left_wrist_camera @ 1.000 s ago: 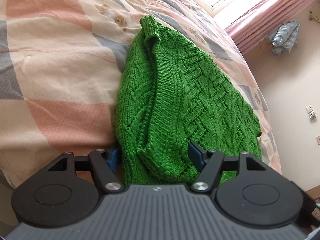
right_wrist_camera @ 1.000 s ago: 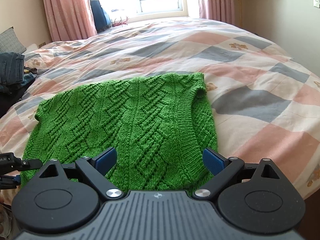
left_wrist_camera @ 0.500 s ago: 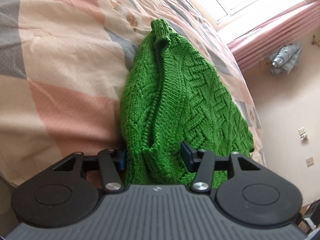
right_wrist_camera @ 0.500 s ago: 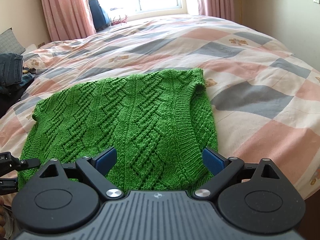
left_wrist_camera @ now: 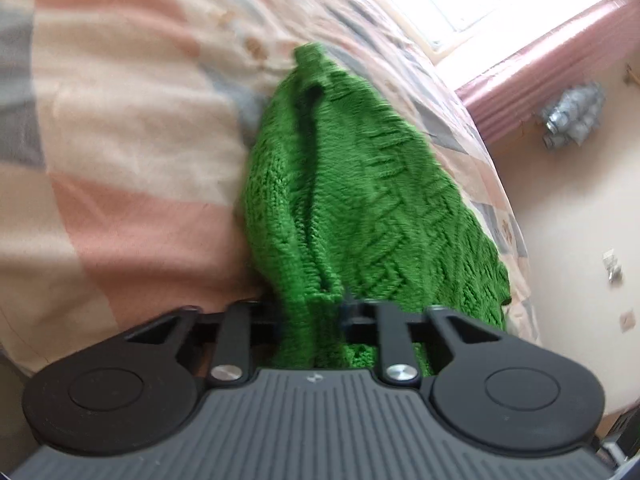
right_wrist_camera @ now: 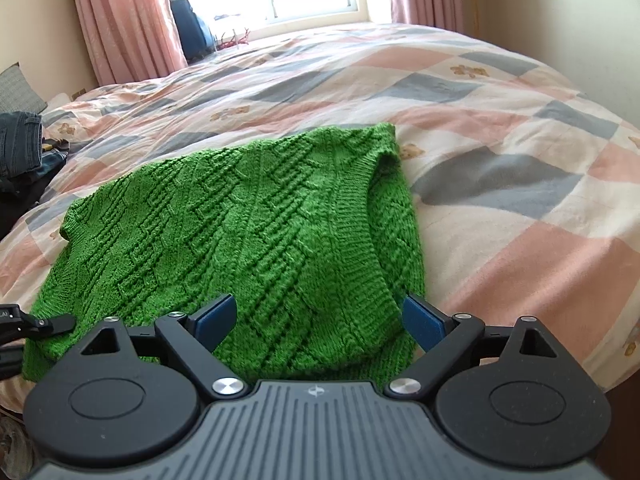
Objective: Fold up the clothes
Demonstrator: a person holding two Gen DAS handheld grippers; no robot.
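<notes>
A green cable-knit sweater point(right_wrist_camera: 248, 232) lies on the bed near its front edge. In the left wrist view the sweater point(left_wrist_camera: 360, 208) runs away from the camera, and my left gripper point(left_wrist_camera: 310, 308) is shut on its near edge, the knit bunched between the fingers. The picture there is blurred by motion. My right gripper point(right_wrist_camera: 320, 318) is open over the sweater's near edge by the armhole, blue pads point(right_wrist_camera: 422, 320) apart with cloth lying between them. The tip of the left gripper point(right_wrist_camera: 44, 325) shows at the sweater's left corner in the right wrist view.
The bed has a quilt point(right_wrist_camera: 500, 128) of pink, grey and cream checks. Folded jeans and dark clothes point(right_wrist_camera: 20, 148) lie at the left. Pink curtains point(right_wrist_camera: 120, 20) flank a bright window. A wall is close to the bed's right side.
My left gripper's fingers closed from wide apart onto the sweater's edge and the left view tilted. My right gripper stayed open and crept slightly forward over the sweater.
</notes>
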